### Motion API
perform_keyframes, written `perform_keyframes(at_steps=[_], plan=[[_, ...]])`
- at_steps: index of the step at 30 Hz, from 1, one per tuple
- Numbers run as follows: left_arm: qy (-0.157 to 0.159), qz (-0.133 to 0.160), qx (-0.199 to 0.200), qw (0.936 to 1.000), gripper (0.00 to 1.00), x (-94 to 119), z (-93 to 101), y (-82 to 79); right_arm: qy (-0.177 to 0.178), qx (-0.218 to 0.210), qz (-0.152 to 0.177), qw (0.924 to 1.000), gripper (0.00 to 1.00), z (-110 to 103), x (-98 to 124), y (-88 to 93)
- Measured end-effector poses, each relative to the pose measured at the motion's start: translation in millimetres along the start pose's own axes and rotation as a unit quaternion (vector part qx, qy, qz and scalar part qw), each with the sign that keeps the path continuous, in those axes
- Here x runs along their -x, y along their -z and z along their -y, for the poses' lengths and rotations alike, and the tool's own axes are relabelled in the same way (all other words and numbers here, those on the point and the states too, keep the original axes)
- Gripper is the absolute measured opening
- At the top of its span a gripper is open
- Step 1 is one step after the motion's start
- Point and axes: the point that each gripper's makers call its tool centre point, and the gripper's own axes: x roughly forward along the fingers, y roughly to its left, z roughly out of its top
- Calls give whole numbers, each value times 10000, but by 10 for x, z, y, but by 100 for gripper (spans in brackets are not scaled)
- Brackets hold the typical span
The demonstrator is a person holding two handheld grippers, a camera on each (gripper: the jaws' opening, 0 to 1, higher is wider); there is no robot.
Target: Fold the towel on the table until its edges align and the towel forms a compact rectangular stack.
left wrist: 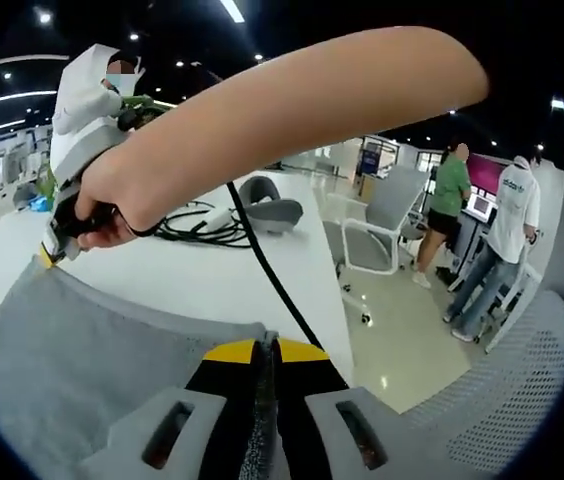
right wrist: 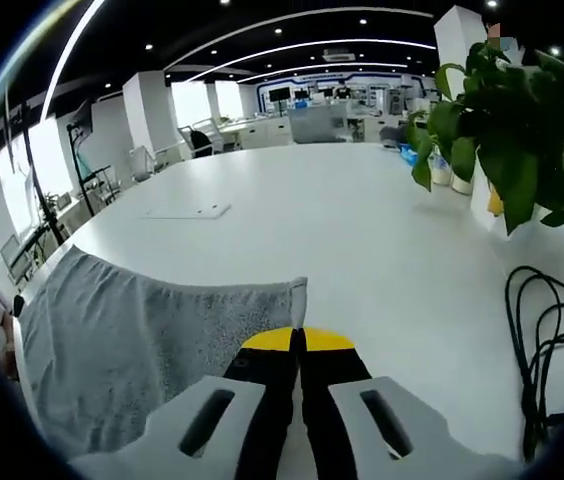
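The grey towel [left wrist: 92, 360] lies spread over the white table [left wrist: 212, 270] and is held taut along one edge. My left gripper [left wrist: 267, 352] has its yellow-tipped jaws shut on one end of that edge. At the other end, in the left gripper view, a hand holds my right gripper [left wrist: 50, 254], which is pinched on the towel's far corner. In the right gripper view the right gripper [right wrist: 299, 340] is shut on a towel corner [right wrist: 298, 292], and the towel [right wrist: 132, 340] stretches away to the left.
A black cable bundle [left wrist: 197, 228] and a grey curved object [left wrist: 270, 200] lie on the table beyond the towel. A potted plant [right wrist: 507, 120], cables [right wrist: 552, 340] and a flat white sheet [right wrist: 187, 212] also rest there. Chairs [left wrist: 382, 225] and people [left wrist: 507, 235] stand past the table edge.
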Motion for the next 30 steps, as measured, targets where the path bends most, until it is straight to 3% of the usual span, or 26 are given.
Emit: perform_keyframes(at_steps=[14, 22, 30], plan=[[-80, 327, -34, 9994, 6, 157, 56, -268, -59, -219, 197, 9995, 0, -17, 160, -207], [-166, 432, -24, 9989, 6, 333, 60, -356, -178, -269, 329, 9989, 0, -181, 257, -363], [-276, 739, 127, 9968, 6, 609, 32, -534, -345, -235, 444, 9981, 0, -399, 307, -574]])
